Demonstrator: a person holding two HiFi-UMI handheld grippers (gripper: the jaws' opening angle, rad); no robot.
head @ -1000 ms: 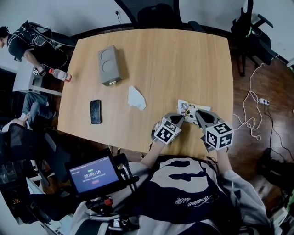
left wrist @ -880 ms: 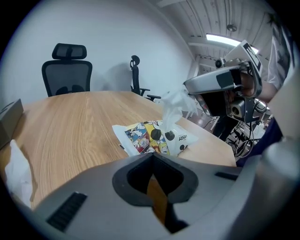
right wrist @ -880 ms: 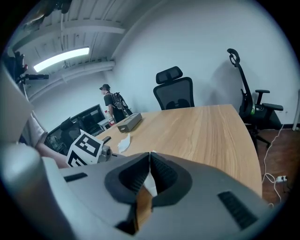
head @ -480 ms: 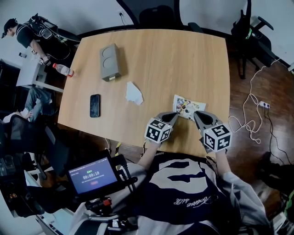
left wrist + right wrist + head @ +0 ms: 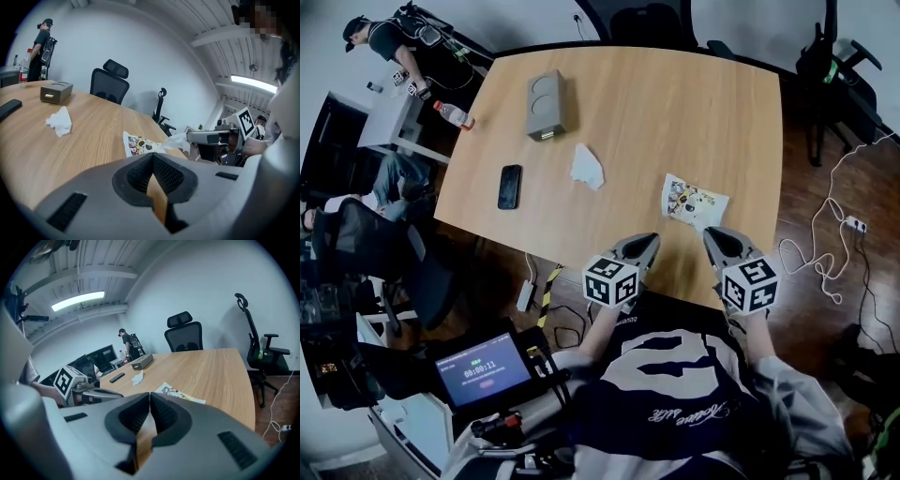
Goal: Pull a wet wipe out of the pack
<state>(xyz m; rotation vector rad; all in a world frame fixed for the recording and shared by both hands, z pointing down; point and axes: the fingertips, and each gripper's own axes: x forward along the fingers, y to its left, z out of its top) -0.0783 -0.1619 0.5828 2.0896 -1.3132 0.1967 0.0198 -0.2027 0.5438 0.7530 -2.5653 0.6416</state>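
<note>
The wet-wipe pack (image 5: 694, 201) lies flat on the table (image 5: 675, 103) near its front edge, just ahead of the left gripper (image 5: 649, 241) and right gripper (image 5: 711, 233), touching neither. Both jaw pairs are pressed together, with nothing visible between them. The pack looks light, soft and slick (likely to slide), so one gripper should pin it while the other pinches the white tuft (image 5: 180, 140) by its near end.

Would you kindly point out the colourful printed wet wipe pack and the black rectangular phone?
Colourful printed wet wipe pack (image 5: 694, 201), head view, printed top face.
Black rectangular phone (image 5: 509, 187), head view, screen middle.
</note>
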